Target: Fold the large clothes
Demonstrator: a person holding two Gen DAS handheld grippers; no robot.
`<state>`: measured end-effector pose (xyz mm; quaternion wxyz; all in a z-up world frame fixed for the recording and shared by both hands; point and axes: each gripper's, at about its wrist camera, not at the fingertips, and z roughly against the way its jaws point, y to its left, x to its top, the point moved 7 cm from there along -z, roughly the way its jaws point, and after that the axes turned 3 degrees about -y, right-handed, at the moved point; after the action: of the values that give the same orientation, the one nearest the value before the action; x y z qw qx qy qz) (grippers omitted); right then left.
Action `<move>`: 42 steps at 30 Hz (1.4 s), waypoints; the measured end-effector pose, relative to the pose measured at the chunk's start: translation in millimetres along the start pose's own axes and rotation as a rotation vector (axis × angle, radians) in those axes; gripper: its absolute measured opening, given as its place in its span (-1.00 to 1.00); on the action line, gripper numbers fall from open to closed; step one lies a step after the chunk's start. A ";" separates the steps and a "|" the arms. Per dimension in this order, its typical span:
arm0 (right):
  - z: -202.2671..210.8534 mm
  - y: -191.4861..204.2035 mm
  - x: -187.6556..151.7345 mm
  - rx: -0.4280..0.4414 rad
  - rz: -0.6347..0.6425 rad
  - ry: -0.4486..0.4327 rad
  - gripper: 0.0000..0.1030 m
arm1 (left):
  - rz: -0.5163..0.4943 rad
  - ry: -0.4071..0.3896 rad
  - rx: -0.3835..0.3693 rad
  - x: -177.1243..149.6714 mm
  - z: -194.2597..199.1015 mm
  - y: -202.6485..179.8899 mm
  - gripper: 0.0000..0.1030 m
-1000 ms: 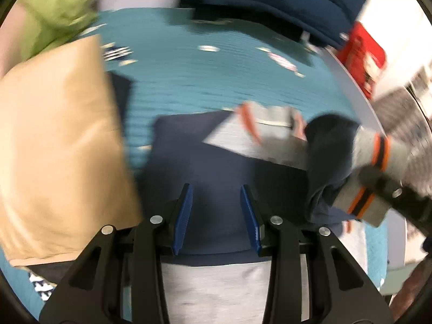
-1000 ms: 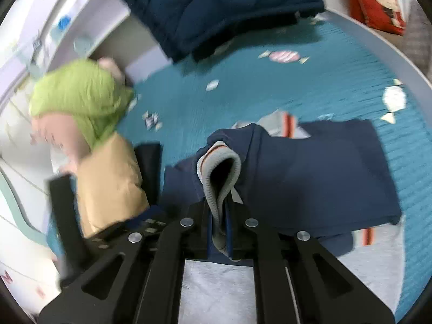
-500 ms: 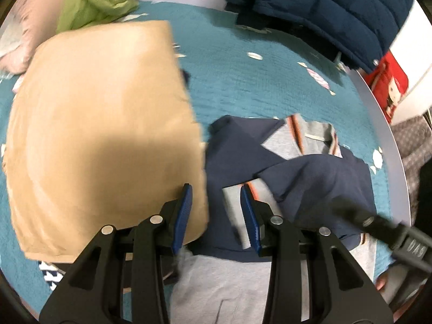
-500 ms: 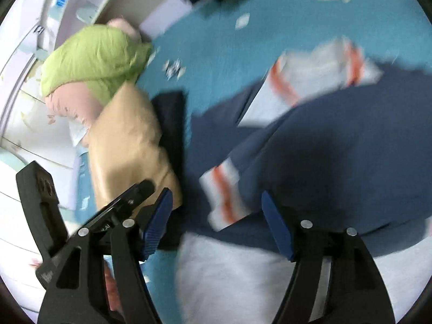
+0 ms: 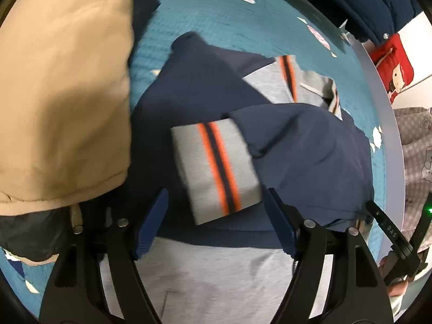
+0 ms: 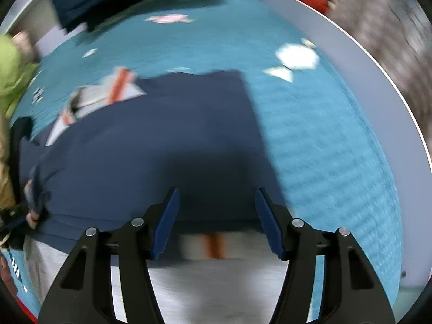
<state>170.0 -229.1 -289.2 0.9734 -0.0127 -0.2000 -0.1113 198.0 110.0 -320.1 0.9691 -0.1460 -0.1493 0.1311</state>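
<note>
A navy and grey sweatshirt (image 5: 199,91) lies flat on the teal bedspread (image 5: 216,19). One sleeve is folded across its body, ending in a grey cuff (image 5: 216,167) with orange and navy stripes. My left gripper (image 5: 216,216) points down over that cuff. Its jaws are opening, the cuff's near end lies between the fingers, and the pads do not press on it. My right gripper (image 6: 216,216) hovers over the sweatshirt's navy right part (image 6: 162,140). Its jaws are closing slightly but stand wide, with only flat cloth beneath them. A grey hem (image 6: 216,283) shows below both grippers.
A tan padded garment (image 5: 62,94) lies against the sweatshirt's left side. A dark navy puffer jacket (image 5: 364,0) sits at the far edge of the bed, and a red bag (image 5: 391,67) stands beyond the grey bed rim (image 6: 378,81). Green cloth (image 6: 13,75) lies far left.
The right gripper has let go of the cuffed sleeve, which now lies across the sweatshirt, and has swung right and down. The left gripper has opened wide and sunk over the cuff.
</note>
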 end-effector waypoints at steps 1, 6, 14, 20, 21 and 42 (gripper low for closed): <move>-5.1 -1.3 -3.3 0.003 -0.017 0.015 0.20 | 0.018 0.018 0.001 -1.7 -4.0 3.8 0.53; -5.6 -10.3 -8.1 0.035 -0.093 0.040 0.19 | 0.125 0.035 -0.093 -0.8 -17.8 6.3 0.02; 1.7 -26.7 -35.1 0.394 -0.522 0.165 0.00 | 0.110 0.020 -0.070 12.1 -4.4 17.5 -0.87; -18.6 -32.4 -24.4 0.482 -0.696 0.101 -0.19 | 0.049 -0.008 -0.026 25.4 5.9 14.6 -0.88; -18.5 -33.4 -20.8 0.485 -0.703 0.084 -0.19 | 0.034 -0.017 -0.016 25.8 7.4 14.2 -0.88; -15.3 -52.6 -11.6 0.429 -0.604 0.074 -0.78 | -0.193 -0.039 0.217 37.7 1.0 10.9 -0.93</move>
<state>153.9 -279.0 -308.9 0.8837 0.2554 -0.1782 -0.3495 230.1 131.5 -313.3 0.9843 -0.0229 -0.1663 0.0553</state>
